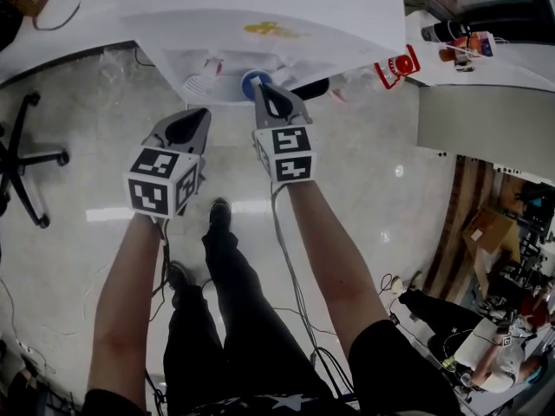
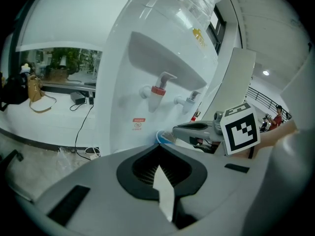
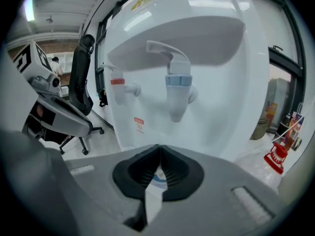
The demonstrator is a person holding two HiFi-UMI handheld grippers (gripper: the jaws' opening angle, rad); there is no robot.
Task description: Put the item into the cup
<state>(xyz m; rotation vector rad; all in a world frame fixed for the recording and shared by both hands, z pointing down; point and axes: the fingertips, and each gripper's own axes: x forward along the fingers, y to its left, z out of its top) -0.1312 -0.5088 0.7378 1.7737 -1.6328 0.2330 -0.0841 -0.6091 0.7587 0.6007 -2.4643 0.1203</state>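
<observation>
Before a white bottled-water dispenser, the right gripper pinches a blue-rimmed white paper cup, while the left gripper is pressed together, empty.

— Any words or numbers to read?
— None legible. Just a small red-and-white sticker on the front of the water dispenser, print too tiny to make out
— And up top?
— Yellow logo on the dispenser's lid, blurred beyond reading. Black-and-white square markers on the left cube and the right cube, patterns only, no letters
</observation>
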